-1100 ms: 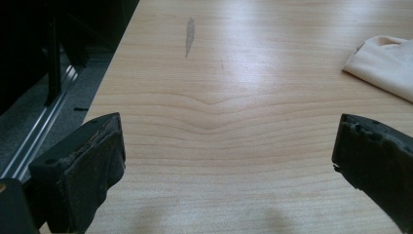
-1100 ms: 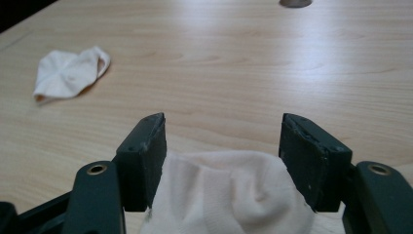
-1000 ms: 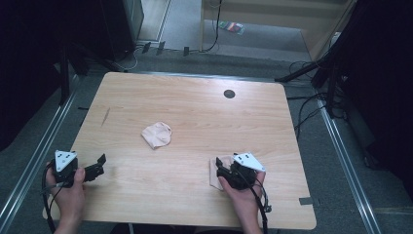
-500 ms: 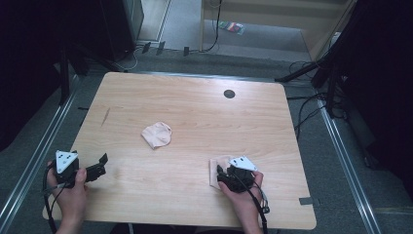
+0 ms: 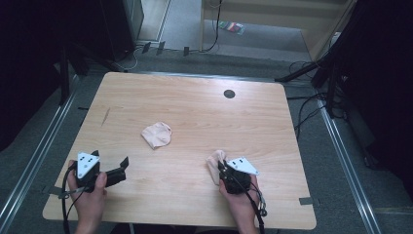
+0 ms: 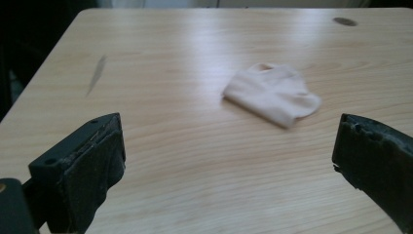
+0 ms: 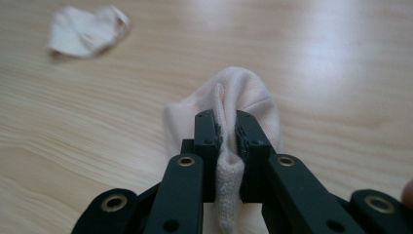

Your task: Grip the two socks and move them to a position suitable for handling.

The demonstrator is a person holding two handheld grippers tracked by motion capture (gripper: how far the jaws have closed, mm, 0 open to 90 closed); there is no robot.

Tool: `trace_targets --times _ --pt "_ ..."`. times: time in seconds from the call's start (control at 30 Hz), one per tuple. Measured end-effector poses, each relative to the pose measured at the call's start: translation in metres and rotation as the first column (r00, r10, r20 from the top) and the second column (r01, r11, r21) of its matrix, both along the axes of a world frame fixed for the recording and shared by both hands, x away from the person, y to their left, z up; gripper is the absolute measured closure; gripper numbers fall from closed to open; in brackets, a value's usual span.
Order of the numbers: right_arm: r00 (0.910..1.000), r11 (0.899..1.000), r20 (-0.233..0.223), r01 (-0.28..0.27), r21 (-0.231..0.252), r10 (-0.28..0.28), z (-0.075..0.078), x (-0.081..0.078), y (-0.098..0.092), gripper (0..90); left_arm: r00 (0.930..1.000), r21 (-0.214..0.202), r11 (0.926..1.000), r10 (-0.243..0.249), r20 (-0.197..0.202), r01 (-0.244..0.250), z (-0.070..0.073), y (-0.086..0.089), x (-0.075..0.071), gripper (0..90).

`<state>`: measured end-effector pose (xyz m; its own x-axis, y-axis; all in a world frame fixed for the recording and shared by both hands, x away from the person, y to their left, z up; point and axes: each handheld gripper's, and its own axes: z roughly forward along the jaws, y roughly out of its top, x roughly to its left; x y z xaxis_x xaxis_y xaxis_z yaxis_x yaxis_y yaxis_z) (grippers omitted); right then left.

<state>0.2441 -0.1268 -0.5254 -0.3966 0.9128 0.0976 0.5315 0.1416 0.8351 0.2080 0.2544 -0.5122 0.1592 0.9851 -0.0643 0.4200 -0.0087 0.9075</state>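
A: Where is the right gripper point(image 7: 225, 134)?

B: It has just closed on the near pale pink fabric sock point(image 7: 243, 92), lower centre of frame.

A: The second pale pink sock point(image 5: 157, 134)?

B: Mid-frame, up and right of the open left gripper point(image 5: 109, 168), which is nearer.

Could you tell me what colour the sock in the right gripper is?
Pale pink sock, clearest in the right gripper view.

The left gripper point(image 5: 109, 171) is held low at the near left, its 2 fingers point(image 6: 80, 168) spread wide apart. The right gripper point(image 5: 223, 170) has just been closing; its fingers point(image 7: 209, 136) are pinched on the pale sock point(image 7: 243, 92).
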Motion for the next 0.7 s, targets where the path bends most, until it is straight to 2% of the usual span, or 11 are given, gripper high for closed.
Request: trace_targets --times 0.07,0.13,0.27,0.33,0.43,0.47,0.57,0.6,0.63,0.67,0.7 --pt "0.9994 1.0 0.025 -0.023 0.01 0.023 0.012 -0.003 0.007 82.5 0.9993 0.002 0.9994 -0.036 0.009 0.036 0.006 -0.013 0.001 0.0" --pt "0.9981 0.999 0.033 -0.052 0.009 0.051 0.023 -0.006 0.019 82.5 0.9987 0.014 0.9986 -0.051 0.009 0.051 0.01 -0.023 0.004 0.0" --pt "0.9964 0.997 0.037 -0.077 0.02 0.076 0.031 -0.009 0.038 82.1 0.9946 -0.04 0.9938 -0.103 0.015 0.104 0.019 -0.041 0.012 0.0" --pt "0.9957 0.996 0.029 -0.088 0.021 0.088 0.029 -0.009 0.049 82.0 0.9923 -0.066 0.9902 -0.122 0.023 0.123 0.022 -0.049 0.015 0.0" --pt "0.993 0.993 0.018 -0.117 0.016 0.117 0.021 -0.009 0.065 82.0 0.9879 -0.081 0.9847 -0.152 0.029 0.154 0.021 -0.059 0.016 0.0" --pt "0.9917 0.991 0.004 -0.129 0.028 0.128 0.016 -0.008 0.07 82.2 0.986 -0.088 0.9821 -0.165 0.027 0.166 0.019 -0.062 0.016 0.0" --pt "0.9879 0.988 -0.053 -0.143 0.059 0.146 0.0 -0.004 0.081 82.1 0.9794 -0.072 0.9768 -0.201 0.018 0.202 0.01 -0.068 0.013 0.0" --pt "0.9864 0.987 -0.069 -0.145 0.064 0.149 -0.007 -0.003 0.085 79.8 0.9785 -0.071 0.9759 -0.206 0.014 0.206 0.008 -0.068 0.013 0.0" --pt "0.9867 0.988 -0.071 -0.142 0.058 0.146 -0.01 -0.003 0.087 73.3 0.9772 -0.071 0.9746 -0.212 0.009 0.212 0.005 -0.068 0.013 0.0" --pt "0.987 0.988 -0.066 -0.143 0.058 0.147 -0.013 -0.002 0.088 60.0 0.9771 -0.072 0.9745 -0.213 0.006 0.213 0.003 -0.067 0.012 0.0" --pt "0.9857 0.986 -0.064 -0.152 0.061 0.156 -0.013 -0.001 0.087 50.9 0.9777 -0.077 0.9748 -0.21 0.0 0.21 0.001 -0.065 0.012 0.0"
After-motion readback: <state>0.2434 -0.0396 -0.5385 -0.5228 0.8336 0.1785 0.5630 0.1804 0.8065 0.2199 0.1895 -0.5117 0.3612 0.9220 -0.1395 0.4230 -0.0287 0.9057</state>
